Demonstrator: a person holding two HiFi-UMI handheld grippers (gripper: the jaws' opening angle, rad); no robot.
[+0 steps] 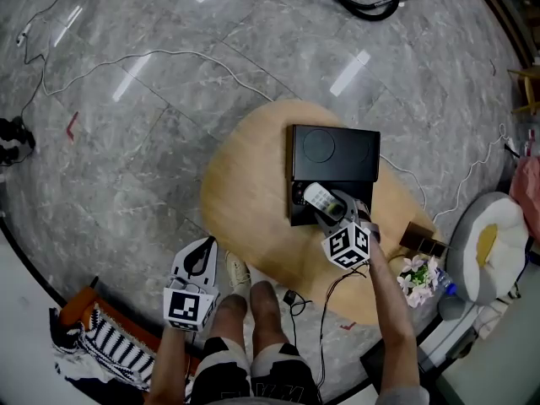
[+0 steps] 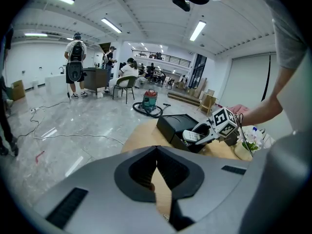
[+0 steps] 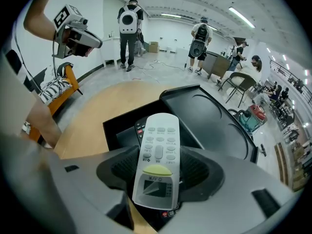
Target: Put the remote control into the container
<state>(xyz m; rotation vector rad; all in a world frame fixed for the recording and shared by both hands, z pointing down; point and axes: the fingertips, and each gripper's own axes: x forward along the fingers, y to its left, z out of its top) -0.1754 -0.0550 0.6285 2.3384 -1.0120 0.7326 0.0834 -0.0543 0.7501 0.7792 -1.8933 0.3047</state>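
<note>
Right hand-held gripper [image 3: 158, 173] clamps the remote control [image 3: 158, 143]

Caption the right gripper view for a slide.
Right gripper grips the white remote control above the open black container.

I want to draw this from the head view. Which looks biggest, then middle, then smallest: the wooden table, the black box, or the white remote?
1. wooden table, clearly the biggest
2. black box, in the middle
3. white remote, the smallest
</note>
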